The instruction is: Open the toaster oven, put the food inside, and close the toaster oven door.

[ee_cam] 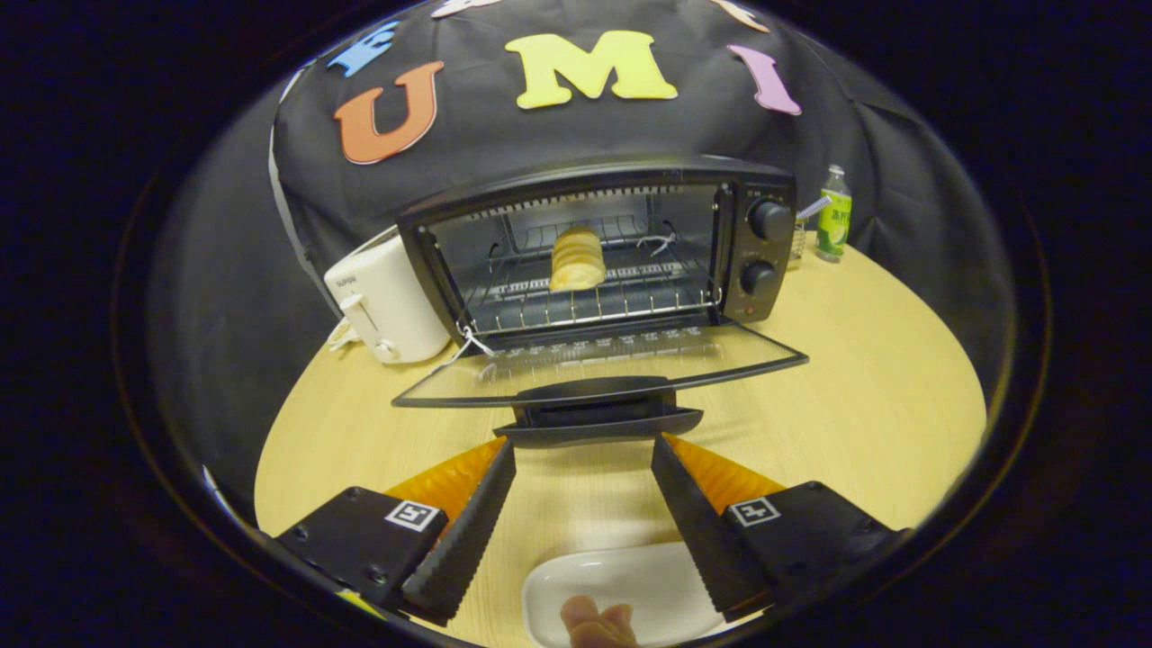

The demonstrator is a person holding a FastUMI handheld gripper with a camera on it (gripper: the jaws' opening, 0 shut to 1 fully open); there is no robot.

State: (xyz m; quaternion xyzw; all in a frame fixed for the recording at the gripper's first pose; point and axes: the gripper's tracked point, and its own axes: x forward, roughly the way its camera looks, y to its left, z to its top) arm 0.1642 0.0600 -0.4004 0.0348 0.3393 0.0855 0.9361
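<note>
Two fingers of the tongs [583,450] spread wide, nothing gripped, tips apart and level with the door handle [598,423] of the toaster oven [603,252]. Handle sits just ahead of the tips, roughly centred in the gap; can't tell if either tip touches it.

Oven door [601,364] is fully dropped open, lying about flat toward the tongs, glass panel facing up. Food [576,258], a pale ridged roll-shaped piece, sits on the wire rack [585,301] inside the cavity, about mid-rack, slightly left of centre. Two round knobs [765,247] stacked on the control panel right of the cavity.

White toaster [382,301] stands just left of the oven, touching or nearly touching its side, cord trailing at its base. Green-labelled bottle [834,214] stands behind the oven's right rear corner, near the booth wall; small clear jar-like item next to it, too small to make out.

White plate [621,589] lies on the desk [864,396] below the tongs, between the two fingers and close to the camera, partly hidden by the right finger. Nothing on its visible part. A person's fingertips [597,623] show at the near rim of the plate.

Desk is light wood, oven sits toward its back
</note>
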